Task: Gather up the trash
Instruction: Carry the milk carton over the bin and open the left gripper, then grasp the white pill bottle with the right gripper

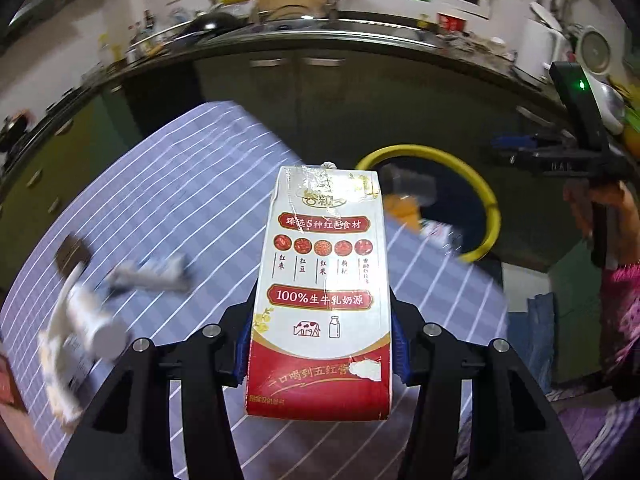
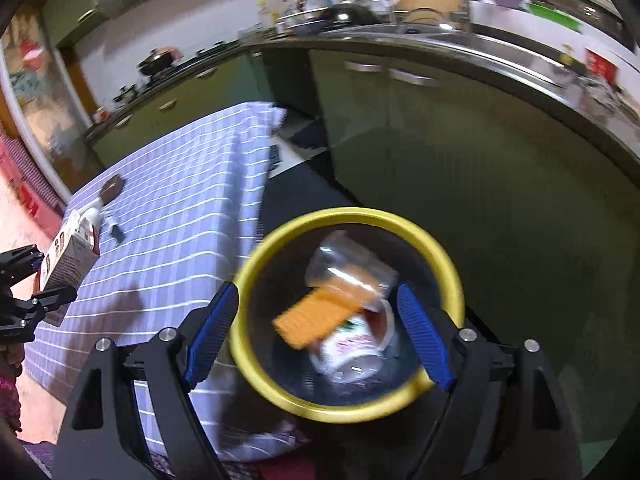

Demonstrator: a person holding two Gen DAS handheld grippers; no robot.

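My left gripper [image 1: 322, 344] is shut on a red and white milk carton [image 1: 324, 292] and holds it above the purple striped tablecloth [image 1: 180, 208]. It also shows in the right wrist view [image 2: 66, 256]. My right gripper [image 2: 320, 332] is open and empty above the yellow-rimmed trash bin [image 2: 256, 264]. Inside the bin lie an orange wrapper [image 2: 312, 316], a clear plastic cup [image 2: 344, 260] and a white cup [image 2: 352, 344]. The bin also shows in the left wrist view [image 1: 486, 196].
On the cloth lie a white bottle [image 1: 80, 328], a grey crumpled wrapper [image 1: 152, 276] and a brown packet [image 1: 72, 254]. Green kitchen cabinets [image 2: 460, 152] and a counter with a sink stand behind. The table's edge runs beside the bin.
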